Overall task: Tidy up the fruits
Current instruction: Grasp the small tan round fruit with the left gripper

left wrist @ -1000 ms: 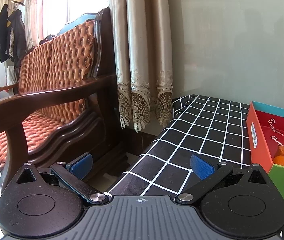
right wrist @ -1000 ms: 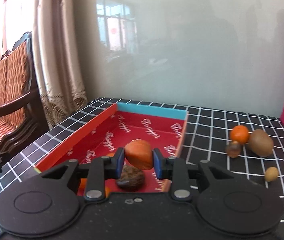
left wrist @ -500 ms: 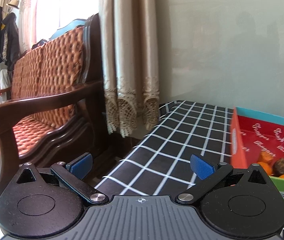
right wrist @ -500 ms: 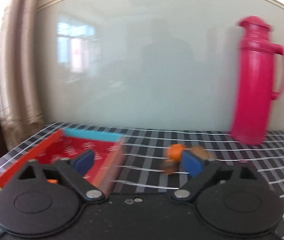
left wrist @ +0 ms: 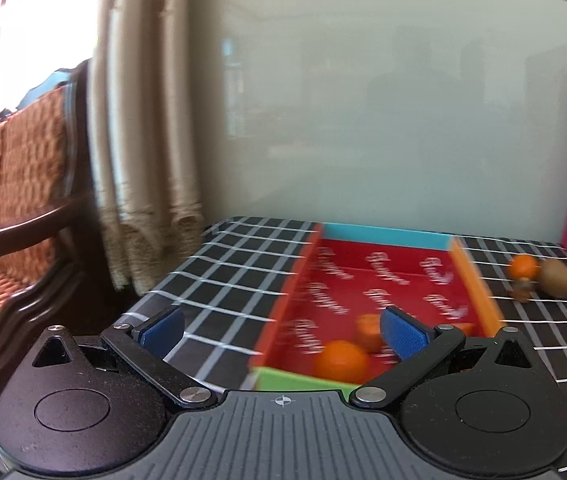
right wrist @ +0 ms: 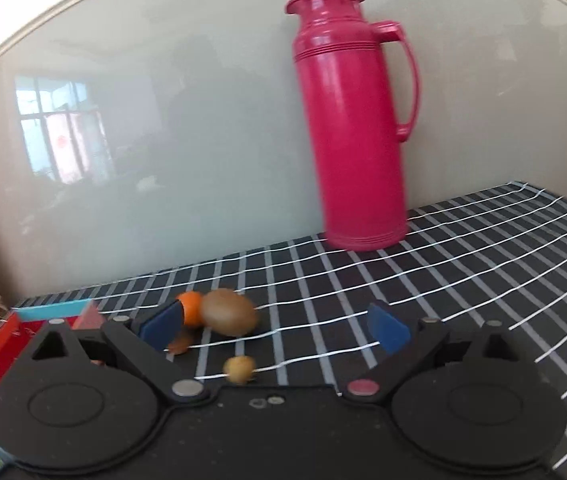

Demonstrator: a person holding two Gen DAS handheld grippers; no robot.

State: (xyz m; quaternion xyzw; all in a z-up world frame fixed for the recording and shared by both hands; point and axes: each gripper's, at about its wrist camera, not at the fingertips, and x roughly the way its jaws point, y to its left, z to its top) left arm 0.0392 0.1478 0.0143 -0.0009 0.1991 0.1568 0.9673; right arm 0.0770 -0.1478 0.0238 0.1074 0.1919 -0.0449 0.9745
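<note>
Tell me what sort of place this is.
Most likely a home living room: a wooden bench with orange cushions beside lace-trimmed curtains, and a checked tablecloth carrying a pink thermos and loose fruit.

Glossy pink plastic flask [right wrist: 357, 120] on checked cloth [right wrist: 463, 248]; cardboard box [left wrist: 387, 236]; polished wooden chair [left wrist: 23, 232] beside lace-edged curtain [left wrist: 143, 120]

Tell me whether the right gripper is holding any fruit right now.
No, the right gripper is open and empty, with the kiwi lying on the tablecloth ahead of it.
</note>
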